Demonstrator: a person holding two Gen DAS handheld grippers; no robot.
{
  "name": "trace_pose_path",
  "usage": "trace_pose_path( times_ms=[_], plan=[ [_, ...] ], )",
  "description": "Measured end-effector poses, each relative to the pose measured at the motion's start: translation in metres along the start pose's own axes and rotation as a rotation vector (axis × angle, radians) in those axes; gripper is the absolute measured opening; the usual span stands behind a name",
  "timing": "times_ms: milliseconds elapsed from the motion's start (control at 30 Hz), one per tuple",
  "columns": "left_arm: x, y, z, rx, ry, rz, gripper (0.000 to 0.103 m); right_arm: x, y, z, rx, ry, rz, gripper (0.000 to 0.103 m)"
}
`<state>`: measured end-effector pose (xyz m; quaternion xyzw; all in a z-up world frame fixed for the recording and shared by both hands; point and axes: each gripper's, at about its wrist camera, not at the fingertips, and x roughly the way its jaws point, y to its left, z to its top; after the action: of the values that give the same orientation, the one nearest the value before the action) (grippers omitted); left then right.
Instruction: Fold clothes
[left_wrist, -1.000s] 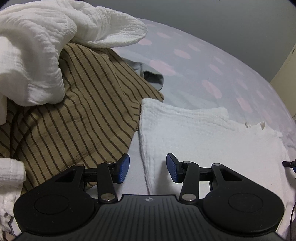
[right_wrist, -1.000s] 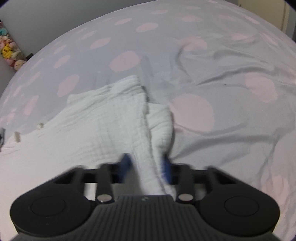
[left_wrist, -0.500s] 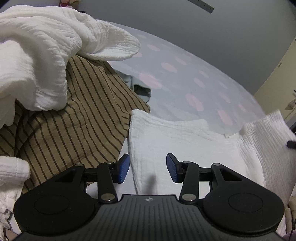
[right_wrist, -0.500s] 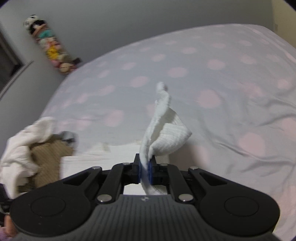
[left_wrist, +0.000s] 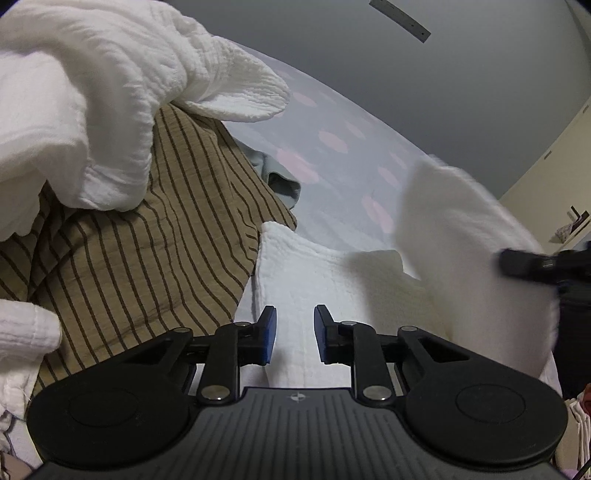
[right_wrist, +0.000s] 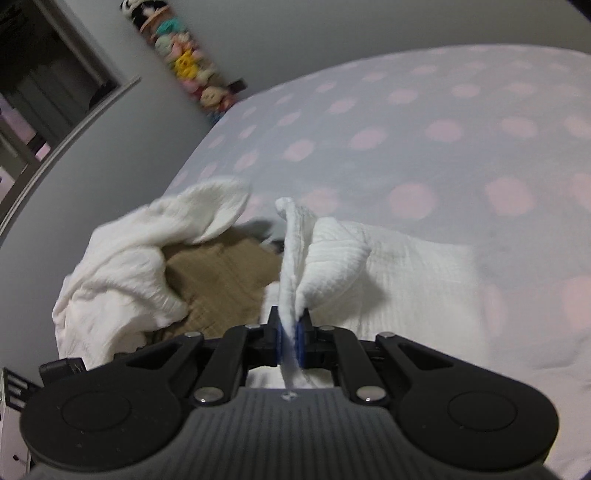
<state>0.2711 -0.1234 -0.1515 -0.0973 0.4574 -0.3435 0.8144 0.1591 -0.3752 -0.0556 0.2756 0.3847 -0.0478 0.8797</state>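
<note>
A white muslin cloth (left_wrist: 325, 266) lies flat on the bed in front of my left gripper (left_wrist: 294, 334), which is open and empty just above the cloth's near left edge. My right gripper (right_wrist: 289, 334) is shut on an edge of the same white cloth (right_wrist: 399, 266) and holds it lifted, folding it over toward the left. The raised flap (left_wrist: 461, 236) shows at the right of the left wrist view, with the right gripper (left_wrist: 535, 264) behind it.
A pile of unfolded clothes lies to the left: a brown striped garment (left_wrist: 140, 229) under a crumpled white one (left_wrist: 92, 99), also in the right wrist view (right_wrist: 221, 277). A grey item (left_wrist: 280, 181) peeks out behind. The bedsheet (right_wrist: 443, 147) is grey with pink dots.
My right gripper closed on the cloth's right edge, lifted it and carried it leftward over the cloth. The left gripper stayed open, tilting slightly upward.
</note>
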Motion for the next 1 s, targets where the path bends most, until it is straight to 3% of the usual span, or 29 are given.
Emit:
trace_pose_path(
  times_ms=[233, 400, 533, 700, 933, 1000],
  plan=[
    [0.002, 0.013, 0.0, -0.027, 0.003, 0.011, 0.018, 0.087, 0.029, -0.027, -0.021, 0.102, 0.006, 0.009],
    [0.005, 0.019, 0.0, -0.046, 0.011, 0.019, 0.018, 0.118, 0.023, -0.036, -0.009, 0.156, -0.017, 0.01],
    [0.005, 0.022, 0.0, -0.059, 0.017, 0.034, 0.018, 0.13, 0.019, -0.041, 0.01, 0.184, -0.004, 0.024],
    [-0.007, 0.017, 0.001, -0.056, -0.005, 0.028, 0.018, 0.093, 0.031, -0.035, -0.058, 0.106, 0.041, 0.04],
    [-0.026, 0.0, -0.007, -0.037, -0.003, -0.009, 0.019, 0.013, 0.014, -0.046, -0.13, -0.003, -0.002, 0.044],
    [-0.031, -0.004, -0.011, -0.052, 0.003, -0.023, 0.019, -0.004, 0.001, -0.057, -0.121, -0.019, -0.029, 0.054]
  ],
)
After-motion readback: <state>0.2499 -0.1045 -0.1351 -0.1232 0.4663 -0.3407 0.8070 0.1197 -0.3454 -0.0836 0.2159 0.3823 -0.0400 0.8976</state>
